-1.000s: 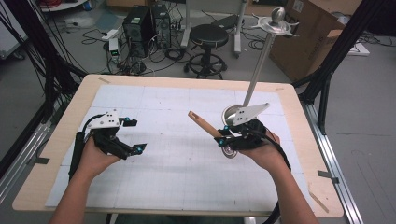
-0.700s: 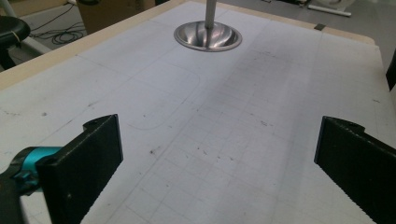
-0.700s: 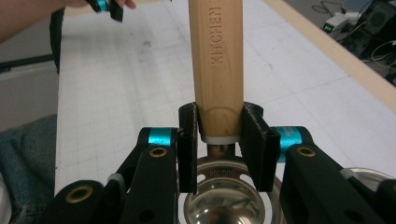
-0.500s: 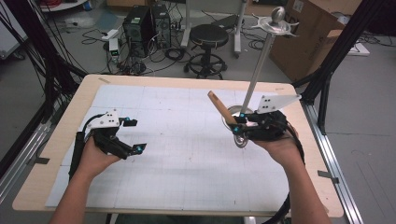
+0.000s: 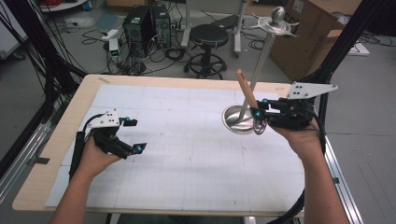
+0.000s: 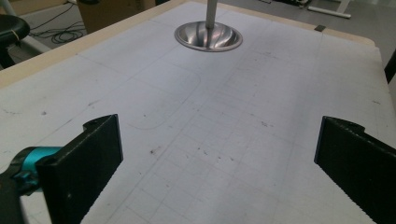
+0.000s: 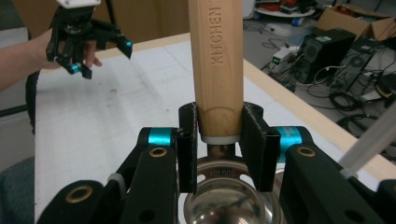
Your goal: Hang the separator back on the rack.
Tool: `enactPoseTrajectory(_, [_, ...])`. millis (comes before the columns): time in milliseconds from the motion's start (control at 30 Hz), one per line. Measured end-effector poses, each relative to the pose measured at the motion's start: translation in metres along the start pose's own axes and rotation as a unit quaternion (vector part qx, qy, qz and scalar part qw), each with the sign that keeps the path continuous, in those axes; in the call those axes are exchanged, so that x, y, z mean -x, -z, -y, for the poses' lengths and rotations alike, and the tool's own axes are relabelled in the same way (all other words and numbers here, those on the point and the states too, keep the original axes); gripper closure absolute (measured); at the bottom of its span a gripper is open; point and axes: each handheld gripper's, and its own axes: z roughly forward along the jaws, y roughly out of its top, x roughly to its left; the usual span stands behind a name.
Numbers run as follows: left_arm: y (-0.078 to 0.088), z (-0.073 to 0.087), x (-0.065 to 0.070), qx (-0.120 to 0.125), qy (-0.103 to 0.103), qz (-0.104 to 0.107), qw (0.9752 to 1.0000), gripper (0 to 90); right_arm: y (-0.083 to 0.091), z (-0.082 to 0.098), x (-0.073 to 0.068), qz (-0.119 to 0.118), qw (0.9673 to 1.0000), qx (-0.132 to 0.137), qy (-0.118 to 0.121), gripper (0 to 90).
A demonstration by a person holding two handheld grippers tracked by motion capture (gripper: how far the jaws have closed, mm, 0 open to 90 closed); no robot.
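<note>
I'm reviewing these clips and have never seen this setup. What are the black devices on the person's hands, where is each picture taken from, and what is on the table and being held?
No robot here: a person holds a two-jaw gripper in each hand. The high view looks down from above their side of the table; the other two pictures come from cameras riding on each gripper, looking along its black jaws.

The left gripper hovers over the white gridded mat, jaws wide apart and holding nothing. The right gripper is clamped on the wooden handle, stamped KITCHEN, of a metal kitchen utensil, handle pointing up.

On the table stands a metal stand: a round base with a thin pole rising to a top piece. The utensil is held beside that base.
</note>
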Motion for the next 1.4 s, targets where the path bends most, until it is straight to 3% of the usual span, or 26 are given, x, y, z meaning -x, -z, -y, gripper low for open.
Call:
enactPoseTrajectory(300, [0.001,0.000,-0.001,0.000,0.000,0.001,1.0000,1.7,0.014,-0.010,0.009,0.018,0.9998,0.002,0.005,68.9])
enactPoseTrajectory(633, [-0.001,0.001,-0.001,-0.001,0.002,0.001,1.0000,1.7,0.031,-0.016,0.015,0.031,0.9991,0.027,0.000,68.9])
enactPoseTrajectory(967, [-0.001,0.000,-0.001,0.005,0.000,0.003,1.0000,1.7,0.048,-0.033,0.023,0.056,0.9980,0.028,0.011,68.9])
enactPoseTrajectory(1400, [0.002,-0.005,0.001,0.017,-0.002,0.008,0.9998,1.7,0.067,-0.032,0.041,0.093,0.9947,0.039,-0.022,68.9])
